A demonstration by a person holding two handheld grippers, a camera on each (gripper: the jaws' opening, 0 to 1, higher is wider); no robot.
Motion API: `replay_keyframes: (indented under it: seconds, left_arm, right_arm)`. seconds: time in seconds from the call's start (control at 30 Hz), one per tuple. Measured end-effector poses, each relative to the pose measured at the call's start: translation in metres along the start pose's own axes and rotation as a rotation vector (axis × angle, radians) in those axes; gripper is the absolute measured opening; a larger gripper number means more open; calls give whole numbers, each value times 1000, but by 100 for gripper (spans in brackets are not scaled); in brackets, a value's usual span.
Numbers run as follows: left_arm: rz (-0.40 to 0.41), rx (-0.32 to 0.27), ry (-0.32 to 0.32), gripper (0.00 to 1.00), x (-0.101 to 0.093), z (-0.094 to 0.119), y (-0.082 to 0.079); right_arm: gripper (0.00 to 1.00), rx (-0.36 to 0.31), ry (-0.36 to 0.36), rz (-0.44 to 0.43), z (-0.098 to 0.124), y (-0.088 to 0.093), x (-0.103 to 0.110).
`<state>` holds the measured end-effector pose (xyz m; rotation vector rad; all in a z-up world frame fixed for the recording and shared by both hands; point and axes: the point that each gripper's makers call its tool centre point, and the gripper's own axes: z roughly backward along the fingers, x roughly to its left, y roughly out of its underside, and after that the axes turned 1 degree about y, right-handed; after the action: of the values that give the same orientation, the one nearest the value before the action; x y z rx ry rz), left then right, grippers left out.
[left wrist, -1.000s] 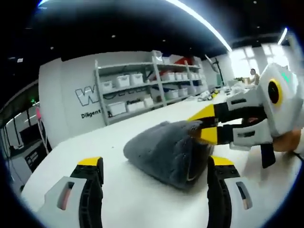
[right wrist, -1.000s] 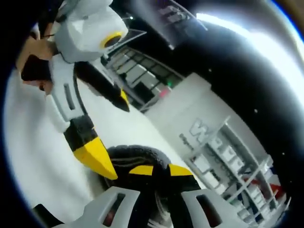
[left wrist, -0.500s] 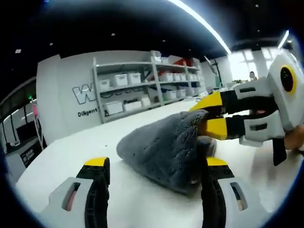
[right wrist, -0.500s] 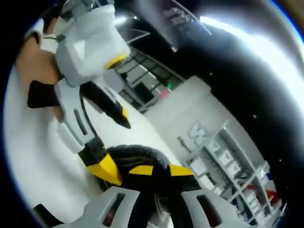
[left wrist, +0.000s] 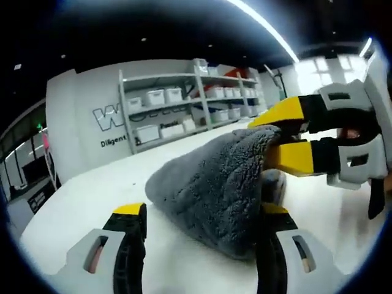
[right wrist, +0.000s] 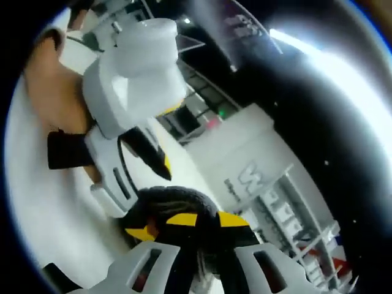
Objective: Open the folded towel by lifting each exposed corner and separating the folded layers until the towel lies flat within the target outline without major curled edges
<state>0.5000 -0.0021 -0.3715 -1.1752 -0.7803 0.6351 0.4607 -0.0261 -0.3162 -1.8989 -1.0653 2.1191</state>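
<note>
The towel [left wrist: 214, 190] is dark grey and really fluffy, with a nubby pile. It's not flat at all: it sits bunched up in a soft wedge on the white table [left wrist: 79, 196], and one corner is pulled up into a peak. In the left gripper view it sits right ahead of the left gripper [left wrist: 199, 245], between the two spread jaws and a bit toward the far-side jaw, whose yellow tip touches or is just tucked under the towel's lower edge. So the left gripper is spread wide and not grasping anything.

The right gripper [left wrist: 278, 138] comes in from the right side of that view, and its yellow-tipped jaws are clamped on the raised corner, with the fabric draping down from the pinch.

In the right gripper view the towel [right wrist: 168, 202] is a dark ribbed hump just beyond that gripper's own tips [right wrist: 199, 219], which are squeezed close together on the cloth. The left gripper [right wrist: 144, 229] pokes in from the left, with one yellow tip against the towel's near edge.

Grey shelves [left wrist: 184, 110] with white bins stand against the back wall.
</note>
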Motion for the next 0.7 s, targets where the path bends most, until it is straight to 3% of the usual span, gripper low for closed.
replay_keyframes:
  seconds: [0.1,0.17,0.23,0.47,0.57,0.7]
  left_arm:
    - [-5,-2,-2,67,0,-1,0]
    - [-5,-4,2,64,-2,-3,-1]
    - [-14,-6,8,61,-4,-4,-1]
    - [-81,-15,-6,57,-2,-6,-5]
    - [-107,-53,12,44,-4,-6,-12]
    - [-102,-69,12,40,0,-6,-15]
  right_arm:
    - [3,-44,-31,-62,2,-9,6]
    - [3,-48,-30,-47,3,-12,7]
    - [3,-55,-17,36,3,-15,8]
    - [3,-63,-20,52,3,-17,10]
    - [3,-62,-6,52,4,-16,7]
    - [2,-74,6,71,6,-19,5]
